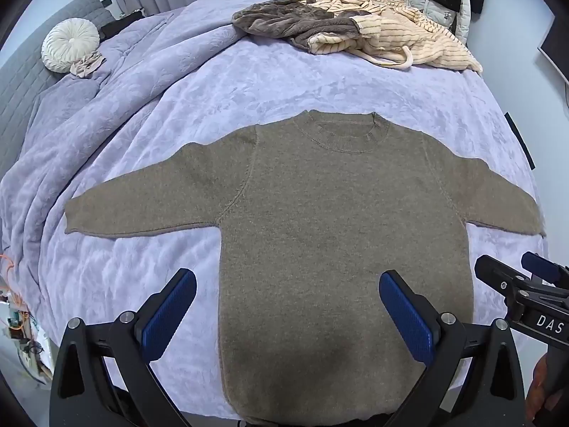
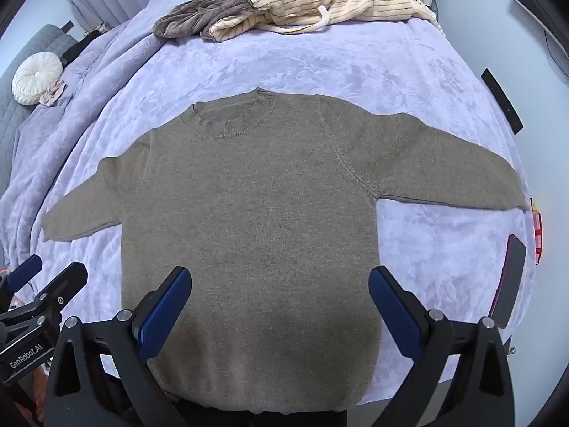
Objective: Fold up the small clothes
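Olive knit sweater (image 1: 320, 220) lies flat mid-frame on the bed (image 1: 249, 82), sleeves spread for folding; left tool (image 1: 288, 306) and right tool (image 2: 281, 302) hover released at lower frame

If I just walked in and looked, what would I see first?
First you'd spot the brown sweater lying flat in the middle of the purple blanket, both sleeves stretched out wide. Hovering over its bottom end are the left gripper and the right gripper, both wide open and holding nothing. At the far end of the bed sits a rumpled pile of clothes.
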A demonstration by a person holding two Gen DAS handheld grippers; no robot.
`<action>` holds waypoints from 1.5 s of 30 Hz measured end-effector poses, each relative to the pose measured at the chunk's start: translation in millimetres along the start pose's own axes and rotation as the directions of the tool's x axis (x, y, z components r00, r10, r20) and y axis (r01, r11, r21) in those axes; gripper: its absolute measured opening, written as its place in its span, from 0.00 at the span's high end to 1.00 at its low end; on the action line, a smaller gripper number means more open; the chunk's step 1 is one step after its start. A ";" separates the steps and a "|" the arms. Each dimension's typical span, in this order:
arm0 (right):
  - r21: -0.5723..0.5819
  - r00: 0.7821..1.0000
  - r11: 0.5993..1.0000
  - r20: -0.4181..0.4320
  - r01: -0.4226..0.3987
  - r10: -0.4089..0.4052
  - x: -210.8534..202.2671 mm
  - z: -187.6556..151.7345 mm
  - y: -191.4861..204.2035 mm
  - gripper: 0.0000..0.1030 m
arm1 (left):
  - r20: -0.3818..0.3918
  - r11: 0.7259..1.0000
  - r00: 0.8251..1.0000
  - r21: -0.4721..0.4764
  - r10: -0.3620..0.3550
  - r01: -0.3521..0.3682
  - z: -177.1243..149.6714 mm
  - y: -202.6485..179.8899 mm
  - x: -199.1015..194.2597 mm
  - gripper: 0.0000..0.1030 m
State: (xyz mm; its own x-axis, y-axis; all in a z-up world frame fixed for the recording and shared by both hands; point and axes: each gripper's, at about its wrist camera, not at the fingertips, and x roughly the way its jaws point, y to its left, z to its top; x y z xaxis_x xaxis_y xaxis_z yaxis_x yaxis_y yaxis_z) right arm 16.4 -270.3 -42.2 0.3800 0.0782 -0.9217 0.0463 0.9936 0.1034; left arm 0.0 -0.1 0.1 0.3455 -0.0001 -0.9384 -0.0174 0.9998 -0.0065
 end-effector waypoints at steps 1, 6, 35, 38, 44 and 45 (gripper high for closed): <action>0.001 1.000 1.000 0.001 -0.001 0.001 0.0 -0.5 0.1 0.03 | 0.000 1.000 1.000 0.001 0.000 0.000 -0.1 0.1 -0.2 0.00; -0.001 1.000 1.000 0.002 0.001 -0.001 -0.5 -1.5 0.2 0.03 | 0.004 1.000 1.000 -0.002 0.001 -0.001 0.1 -0.8 -0.7 0.00; -0.022 1.000 1.000 -0.009 0.013 -0.014 1.4 2.2 3.5 0.03 | -0.003 1.000 1.000 -0.016 0.002 -0.002 0.5 6.8 3.4 0.00; -0.022 1.000 1.000 -0.008 0.016 -0.016 1.2 1.7 5.5 0.03 | 0.001 1.000 1.000 -0.016 0.001 -0.001 0.2 7.1 3.5 0.00; -0.023 1.000 0.999 -0.007 0.022 -0.022 1.5 1.8 7.9 0.03 | 0.019 1.000 1.000 -0.013 0.009 -0.009 -0.2 8.7 4.4 0.00; -0.023 1.000 0.999 -0.007 0.022 -0.022 1.2 1.4 8.5 0.03 | 0.002 1.000 1.000 -0.017 0.002 -0.002 -0.1 8.4 5.2 0.00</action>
State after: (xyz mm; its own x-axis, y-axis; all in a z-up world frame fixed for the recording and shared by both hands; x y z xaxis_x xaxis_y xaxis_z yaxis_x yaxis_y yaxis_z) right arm 18.5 -261.9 -42.0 0.3721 0.0567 -0.9265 0.0330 0.9967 0.0742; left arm 1.6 8.3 -4.9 0.3474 0.0019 -0.9377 -0.0337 0.9994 -0.0105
